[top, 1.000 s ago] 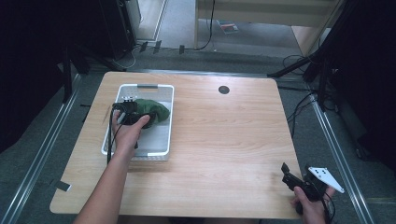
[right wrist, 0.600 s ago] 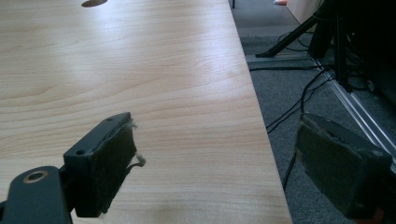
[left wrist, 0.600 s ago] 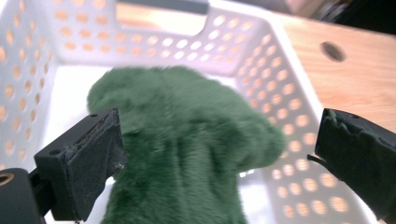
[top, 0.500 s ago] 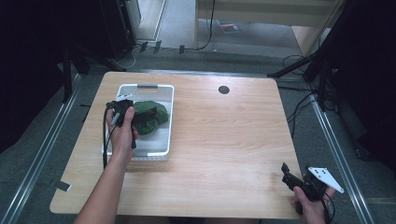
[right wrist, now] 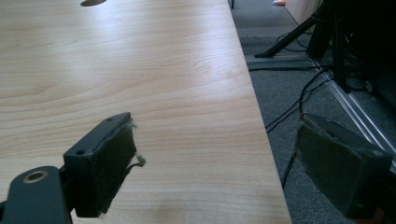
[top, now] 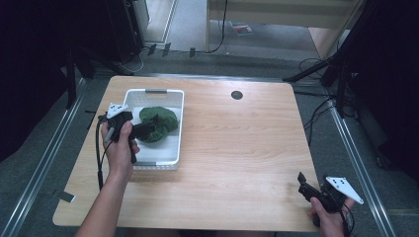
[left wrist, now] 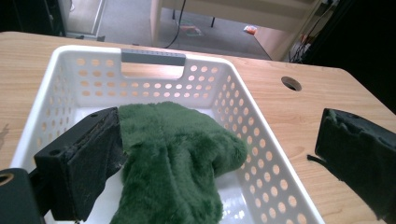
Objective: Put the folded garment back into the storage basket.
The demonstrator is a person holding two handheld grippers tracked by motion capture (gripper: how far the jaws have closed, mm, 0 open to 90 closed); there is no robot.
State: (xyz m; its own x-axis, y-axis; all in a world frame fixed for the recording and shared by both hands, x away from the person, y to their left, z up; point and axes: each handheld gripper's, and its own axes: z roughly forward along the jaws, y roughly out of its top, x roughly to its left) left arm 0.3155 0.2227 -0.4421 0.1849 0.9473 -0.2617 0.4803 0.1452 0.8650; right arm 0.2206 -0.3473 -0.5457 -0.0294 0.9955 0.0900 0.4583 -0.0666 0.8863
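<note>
The green plush fabric piece lies bunched inside the white perforated plastic basket, which stands on the left part of the light wooden table. In the left gripper view the furry green cloth sprawls across the basket's floor, reaching toward the right wall, with the basket's grey handle bar at the far end. The left gripper, held in the person's left hand, hangs over the basket's left side just beside the cloth; its jaws have just been opening and stand wide apart, with nothing clamped between them. The right gripper sits at the table's near right corner, well apart from the basket, its jaws spread with bare tabletop between them.
</note>
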